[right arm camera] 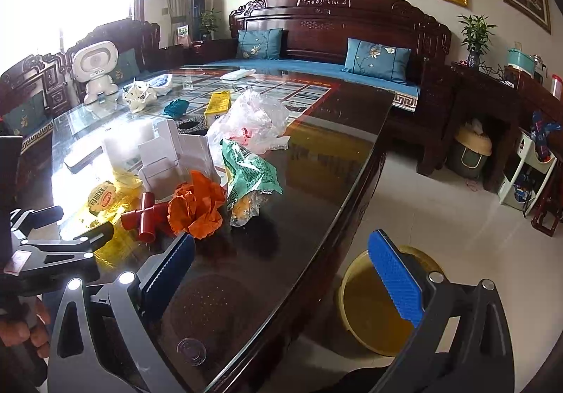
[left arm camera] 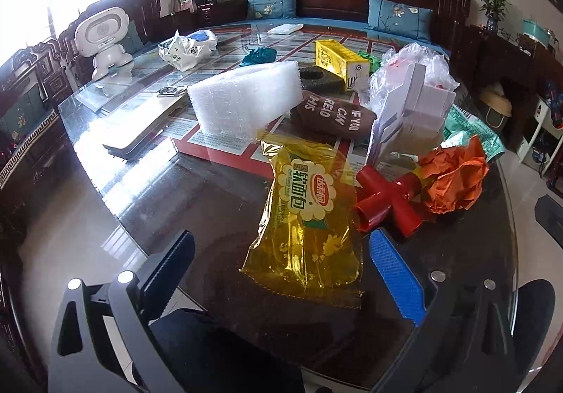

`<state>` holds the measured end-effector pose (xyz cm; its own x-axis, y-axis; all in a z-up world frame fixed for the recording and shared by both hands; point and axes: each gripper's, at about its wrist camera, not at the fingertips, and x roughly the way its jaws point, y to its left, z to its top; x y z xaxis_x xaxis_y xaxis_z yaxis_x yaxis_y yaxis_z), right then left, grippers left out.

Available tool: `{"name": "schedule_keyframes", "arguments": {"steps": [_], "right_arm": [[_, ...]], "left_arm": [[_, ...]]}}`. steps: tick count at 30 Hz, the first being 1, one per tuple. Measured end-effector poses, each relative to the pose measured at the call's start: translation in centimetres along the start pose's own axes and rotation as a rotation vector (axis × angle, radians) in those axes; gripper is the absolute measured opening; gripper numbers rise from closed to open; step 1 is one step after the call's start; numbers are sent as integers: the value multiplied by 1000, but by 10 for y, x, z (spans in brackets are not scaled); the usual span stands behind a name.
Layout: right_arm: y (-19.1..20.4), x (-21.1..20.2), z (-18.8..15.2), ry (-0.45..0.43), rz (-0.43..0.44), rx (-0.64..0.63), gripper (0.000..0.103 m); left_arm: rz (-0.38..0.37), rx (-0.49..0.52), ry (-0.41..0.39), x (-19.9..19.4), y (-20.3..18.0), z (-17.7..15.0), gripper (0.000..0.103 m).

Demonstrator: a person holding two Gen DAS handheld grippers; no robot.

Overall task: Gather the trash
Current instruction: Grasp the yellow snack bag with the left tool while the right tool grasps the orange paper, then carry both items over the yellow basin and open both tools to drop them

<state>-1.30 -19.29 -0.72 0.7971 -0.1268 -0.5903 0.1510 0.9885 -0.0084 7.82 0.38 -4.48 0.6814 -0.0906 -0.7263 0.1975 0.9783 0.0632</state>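
Note:
A yellow bread wrapper (left arm camera: pixel 309 217) lies on the glass table (left arm camera: pixel 158 188) between the open fingers of my left gripper (left arm camera: pixel 281 252), which is empty. Beside the wrapper are a red cross-shaped pipe fitting (left arm camera: pixel 383 203), crumpled orange paper (left arm camera: pixel 454 178), a white cardboard box (left arm camera: pixel 411 111), a clear plastic bag (left arm camera: pixel 415 65), a green wrapper (left arm camera: pixel 471 129) and white foam (left arm camera: pixel 242 100). My right gripper (right arm camera: pixel 281 259) is open and empty over the table's near edge, short of the orange paper (right arm camera: pixel 197 206) and green wrapper (right arm camera: pixel 250 171). A yellow bin (right arm camera: pixel 373 308) stands on the floor below it.
Farther back are a brown pouch (left arm camera: pixel 334 114), a yellow carton (left arm camera: pixel 341 62), a phone (left arm camera: pixel 147 125), a white bag (left arm camera: pixel 183 48), teal cloth (left arm camera: pixel 260 55) and a white robot toy (left arm camera: pixel 105 41). A wooden sofa (right arm camera: pixel 337 41) lines the far wall. The left gripper shows in the right wrist view (right arm camera: pixel 59 234).

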Motion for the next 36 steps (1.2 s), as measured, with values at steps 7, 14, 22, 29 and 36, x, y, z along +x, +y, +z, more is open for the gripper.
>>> {"name": "schedule_keyframes", "arguments": {"steps": [7, 14, 22, 29, 36], "right_arm": [[4, 10, 3, 13, 13, -9, 95], [12, 16, 6, 19, 42, -12, 95], [29, 17, 10, -4, 136, -49, 95], [41, 38, 21, 47, 272, -43, 95], [50, 66, 26, 119, 295, -57, 70]], "left_arm": [[-8, -11, 21, 12, 5, 2, 74], [-57, -30, -5, 9, 11, 0, 53], [-106, -69, -32, 0, 18, -4, 33], [-159, -81, -46, -7, 21, -5, 32], [-183, -82, -51, -10, 22, -2, 32]]}}
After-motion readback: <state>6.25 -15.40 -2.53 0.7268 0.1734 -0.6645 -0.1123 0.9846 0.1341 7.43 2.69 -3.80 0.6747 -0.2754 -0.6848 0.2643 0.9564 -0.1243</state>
